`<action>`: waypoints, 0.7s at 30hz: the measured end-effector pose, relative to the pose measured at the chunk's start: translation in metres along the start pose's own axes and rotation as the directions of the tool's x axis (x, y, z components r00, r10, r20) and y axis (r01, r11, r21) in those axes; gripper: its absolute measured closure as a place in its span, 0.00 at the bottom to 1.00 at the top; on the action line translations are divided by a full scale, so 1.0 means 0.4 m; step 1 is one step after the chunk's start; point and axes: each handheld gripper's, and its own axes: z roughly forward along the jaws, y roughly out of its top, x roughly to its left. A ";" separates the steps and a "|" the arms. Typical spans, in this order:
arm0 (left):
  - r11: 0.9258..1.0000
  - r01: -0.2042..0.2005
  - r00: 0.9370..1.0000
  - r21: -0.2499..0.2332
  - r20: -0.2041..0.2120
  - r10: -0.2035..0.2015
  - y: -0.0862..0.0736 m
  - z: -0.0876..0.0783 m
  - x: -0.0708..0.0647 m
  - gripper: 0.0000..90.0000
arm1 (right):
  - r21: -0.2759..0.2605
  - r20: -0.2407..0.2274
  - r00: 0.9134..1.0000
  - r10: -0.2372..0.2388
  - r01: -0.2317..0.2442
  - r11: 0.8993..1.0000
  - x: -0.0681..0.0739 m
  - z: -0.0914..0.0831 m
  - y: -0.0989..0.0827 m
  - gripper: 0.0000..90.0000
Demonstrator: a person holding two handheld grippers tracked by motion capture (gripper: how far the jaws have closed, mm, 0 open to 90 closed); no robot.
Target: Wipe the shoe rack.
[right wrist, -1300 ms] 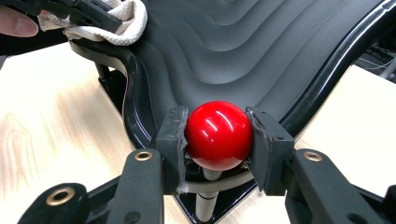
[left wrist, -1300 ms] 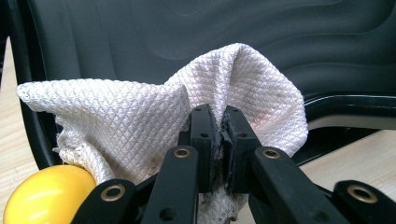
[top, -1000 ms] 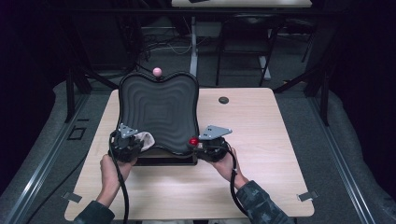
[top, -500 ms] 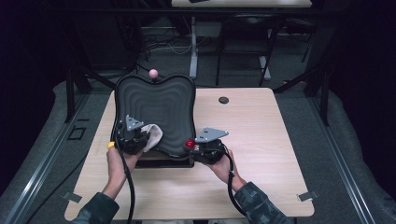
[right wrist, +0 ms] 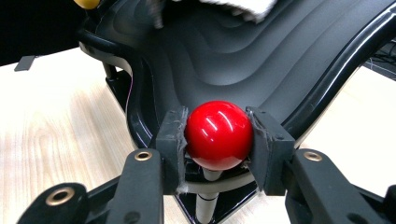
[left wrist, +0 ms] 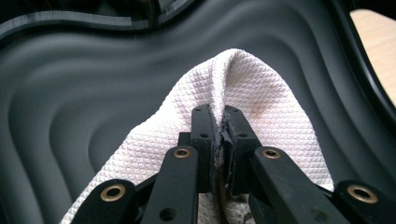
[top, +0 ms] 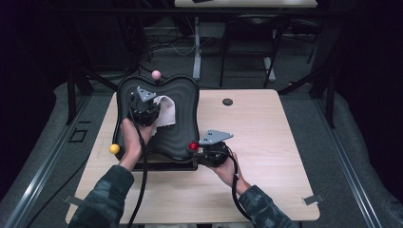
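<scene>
Tongs: your left tongs [left wrist: 217, 135] pinch the white cloth [left wrist: 261, 107] on the black wavy tray [top: 183, 128], far left; your right tongs [right wrist: 218, 140] clamp its red knob [right wrist: 218, 135] near right. Yellow knob [top: 114, 148] near left, pink knob [top: 156, 74] far, small black disc [top: 227, 101] on the worktop [top: 271, 142] right.

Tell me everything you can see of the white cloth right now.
The white cloth looks like a woven fabric with a fine diamond texture and a faint brownish stain. It is pinched into a raised fold by the left tool, whose jaws are shut on it. The rest drapes onto the ridged black tray, near the tray's far end.
</scene>
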 end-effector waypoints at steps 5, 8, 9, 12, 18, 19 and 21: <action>1.000 0.003 1.000 -0.017 -0.023 -0.003 0.044 0.028 -0.002 0.93 | -0.001 0.000 1.000 0.001 -0.001 1.000 0.000 0.000 -0.001 0.67; 1.000 0.009 0.999 -0.026 -0.038 -0.010 0.066 0.041 0.001 0.93 | -0.003 0.000 1.000 0.001 -0.001 1.000 0.000 0.000 -0.001 0.67; 0.999 0.010 0.999 -0.030 -0.050 -0.012 0.076 0.048 0.003 0.93 | -0.004 0.001 1.000 0.002 -0.002 1.000 0.000 0.000 -0.001 0.67; 0.999 0.015 0.998 -0.032 -0.061 -0.017 0.093 0.060 0.007 0.93 | -0.005 0.001 1.000 0.003 -0.003 1.000 0.000 0.000 -0.002 0.67; 0.999 0.034 0.996 -0.039 -0.079 -0.037 0.139 0.089 0.009 0.93 | -0.006 0.002 1.000 0.004 -0.004 1.000 0.001 0.000 -0.002 0.67; 0.998 0.037 0.996 -0.043 -0.081 -0.041 0.144 0.093 0.007 0.93 | -0.006 0.003 1.000 0.003 -0.003 1.000 0.000 0.000 -0.002 0.67; 0.998 0.036 0.995 -0.042 -0.087 -0.039 0.156 0.104 0.003 0.93 | -0.006 0.004 1.000 0.003 -0.003 1.000 0.000 0.000 -0.002 0.67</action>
